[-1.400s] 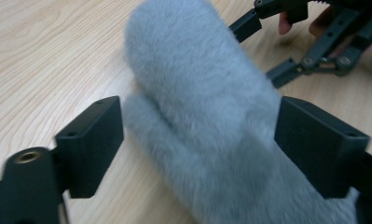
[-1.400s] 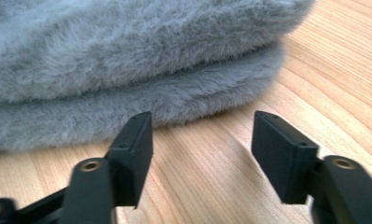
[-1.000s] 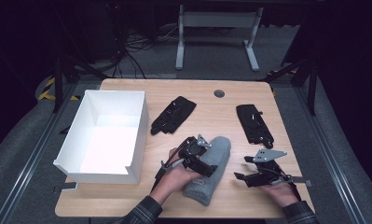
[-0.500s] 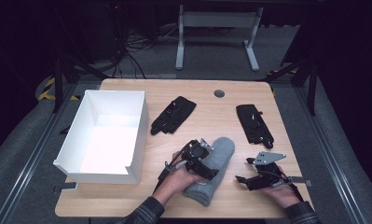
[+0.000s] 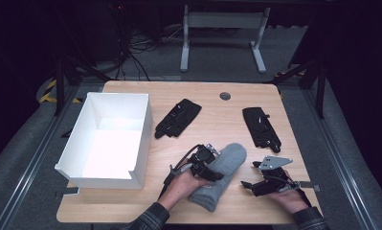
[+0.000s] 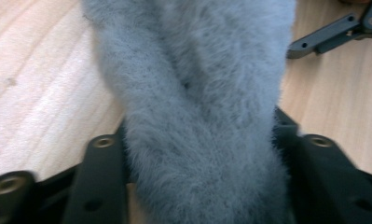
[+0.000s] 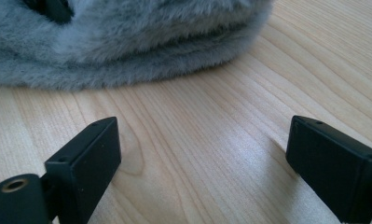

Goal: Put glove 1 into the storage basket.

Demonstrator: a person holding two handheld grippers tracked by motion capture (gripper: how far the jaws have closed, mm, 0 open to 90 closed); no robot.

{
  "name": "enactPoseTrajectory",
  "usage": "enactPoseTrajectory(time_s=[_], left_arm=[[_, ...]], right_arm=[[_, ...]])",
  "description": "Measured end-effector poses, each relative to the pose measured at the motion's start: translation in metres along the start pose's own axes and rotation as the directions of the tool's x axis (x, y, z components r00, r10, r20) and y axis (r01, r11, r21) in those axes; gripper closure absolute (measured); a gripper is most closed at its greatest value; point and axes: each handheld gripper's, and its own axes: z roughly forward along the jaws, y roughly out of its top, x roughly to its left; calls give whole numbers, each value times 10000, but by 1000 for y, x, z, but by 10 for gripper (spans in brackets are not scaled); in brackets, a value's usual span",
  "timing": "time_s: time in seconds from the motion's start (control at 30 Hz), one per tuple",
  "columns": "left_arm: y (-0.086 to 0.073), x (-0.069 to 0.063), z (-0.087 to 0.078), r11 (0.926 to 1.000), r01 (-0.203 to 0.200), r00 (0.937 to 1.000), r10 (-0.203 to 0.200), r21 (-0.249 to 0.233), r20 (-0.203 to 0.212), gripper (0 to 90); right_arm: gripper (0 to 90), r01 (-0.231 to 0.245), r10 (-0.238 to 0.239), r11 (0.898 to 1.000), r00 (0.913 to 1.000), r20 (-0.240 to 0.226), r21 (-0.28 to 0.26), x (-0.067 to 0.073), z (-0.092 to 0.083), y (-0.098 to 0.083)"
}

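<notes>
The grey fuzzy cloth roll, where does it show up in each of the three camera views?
High view: the grey fuzzy cloth roll lies at the near middle of the wooden table, under the left gripper.
Left gripper view: it runs down the centre, with a black jaw against each side of it.
Right gripper view: it lies across the top left, beyond the open right gripper.
Shared landmark: the wooden table.

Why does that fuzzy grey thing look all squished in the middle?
The left gripper has just been closing its jaws on the grey fuzzy cloth, pinching it narrow. Otherwise nothing looks spilled or broken; the white box sits upright.
</notes>
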Motion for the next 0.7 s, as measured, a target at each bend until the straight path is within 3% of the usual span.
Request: enactPoseTrajectory(time_s=[0.2,0.3,0.7], left_arm=[[1,0,-4,10000,47,10000,-47,-11,30,619],[0,2,-9,9998,140,9997,-138,-120,222,626],[2,1,-44,9968,171,9998,-175,-775,-38,623]], right_arm=[[101,3,-3,10000,10000,0,2,0,0,0],[98,17,-17,10000,10000,-5,3,0,0,0],[96,29,-29,10000,10000,-19,6,0,0,0]])
